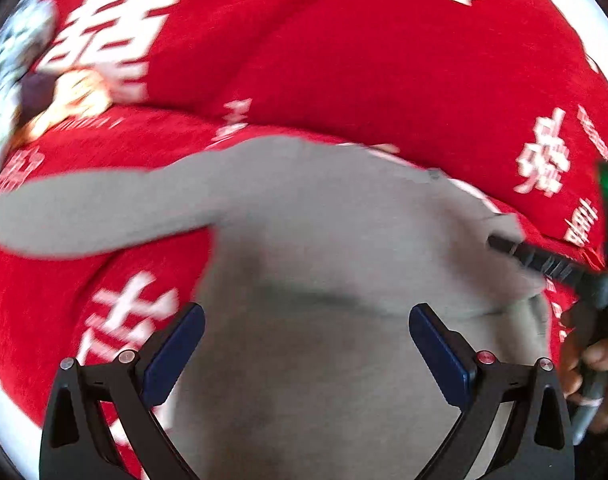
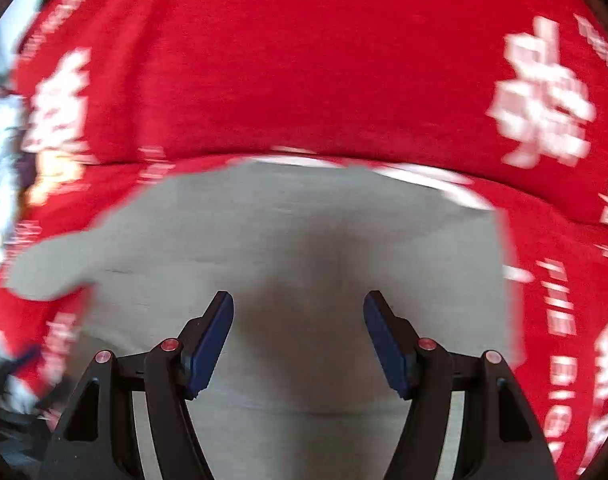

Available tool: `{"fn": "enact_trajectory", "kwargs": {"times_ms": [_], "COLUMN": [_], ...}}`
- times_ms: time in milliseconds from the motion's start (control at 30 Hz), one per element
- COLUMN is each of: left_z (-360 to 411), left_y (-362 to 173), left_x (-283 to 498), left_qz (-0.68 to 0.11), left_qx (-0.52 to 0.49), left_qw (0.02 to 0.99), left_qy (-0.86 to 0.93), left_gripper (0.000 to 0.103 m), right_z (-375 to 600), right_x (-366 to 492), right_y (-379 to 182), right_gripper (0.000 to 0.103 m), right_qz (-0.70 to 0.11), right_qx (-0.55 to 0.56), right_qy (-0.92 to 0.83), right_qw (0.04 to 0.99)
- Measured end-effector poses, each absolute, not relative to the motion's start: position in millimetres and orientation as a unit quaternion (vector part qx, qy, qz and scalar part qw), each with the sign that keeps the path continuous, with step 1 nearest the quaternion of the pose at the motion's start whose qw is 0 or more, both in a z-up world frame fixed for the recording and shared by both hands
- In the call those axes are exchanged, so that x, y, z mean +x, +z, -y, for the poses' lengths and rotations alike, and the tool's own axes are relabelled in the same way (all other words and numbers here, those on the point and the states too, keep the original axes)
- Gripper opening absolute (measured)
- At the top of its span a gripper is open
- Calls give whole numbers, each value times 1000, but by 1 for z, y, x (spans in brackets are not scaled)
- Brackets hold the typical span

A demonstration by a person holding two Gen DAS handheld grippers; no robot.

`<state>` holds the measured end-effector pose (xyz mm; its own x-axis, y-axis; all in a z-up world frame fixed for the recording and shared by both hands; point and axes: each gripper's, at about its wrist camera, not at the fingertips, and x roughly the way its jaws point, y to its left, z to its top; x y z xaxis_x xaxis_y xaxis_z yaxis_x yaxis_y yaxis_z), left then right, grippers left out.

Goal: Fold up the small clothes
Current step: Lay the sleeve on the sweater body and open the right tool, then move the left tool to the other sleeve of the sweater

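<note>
Grey, soft knitted fabric fills the near half of both views: a small long-sleeved grey top (image 1: 323,240) lies spread on a red cloth printed with large white characters (image 1: 343,60), which covers the work surface. One sleeve stretches out flat to the left, well clear of the body, probably laid that way so it can be turned inward as a first fold. The right side of the garment already ends in a fairly straight edge, which suggests that side is either folded or simply squared up; motion blur makes it hard to say which.

Both tools hang above the garment, angled down at it, and neither holds anything. The left gripper (image 1: 305,344) has its blue-padded jaws spread wide over the near middle of the top, with only fabric visible below the gap. The right gripper (image 2: 298,336) is also open, somewhat less wide, over the body of the top.

Only the left wrist view shows the right tool from outside, its black finger (image 1: 543,262) reaching to the garment's far right corner, with the person's hand (image 1: 595,364) on its handle. The right wrist view gives the cleaner look at the right edge and the far hem line against the red cloth.
</note>
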<state>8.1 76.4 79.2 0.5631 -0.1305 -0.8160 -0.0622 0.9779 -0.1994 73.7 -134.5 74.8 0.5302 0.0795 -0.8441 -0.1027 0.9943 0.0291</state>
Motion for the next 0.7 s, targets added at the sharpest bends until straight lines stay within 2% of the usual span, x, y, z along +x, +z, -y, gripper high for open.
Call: {"fn": "enact_trajectory", "kwargs": {"times_ms": [100, 200, 300, 467, 600, 700], "left_z": [-43, -21, -18, -28, -29, -18], "left_y": [74, 44, 20, 23, 32, 22], "left_x": [34, 62, 77, 78, 70, 68], "left_qz": [-473, -516, -530, -519, -509, -523], "left_qx": [-79, -53, -10, -2, -41, -18], "left_qw": [876, 853, 848, 855, 860, 852], "left_qy": [-56, -54, -18, -7, -23, -23], "left_gripper": [102, 102, 103, 103, 103, 103], "right_z": [174, 200, 210, 229, 202, 177], "right_x": [74, 83, 89, 106, 86, 67], "right_y": [54, 30, 25, 20, 36, 37], "right_gripper": [71, 71, 71, 71, 73, 74], "right_qz": [-497, -513, -485, -481, -472, -468], "right_qx": [-15, 0, -5, 23, -22, -37], "right_qy": [11, -10, -4, -25, -19, 22], "right_qw": [868, 858, 874, 876, 881, 882]}}
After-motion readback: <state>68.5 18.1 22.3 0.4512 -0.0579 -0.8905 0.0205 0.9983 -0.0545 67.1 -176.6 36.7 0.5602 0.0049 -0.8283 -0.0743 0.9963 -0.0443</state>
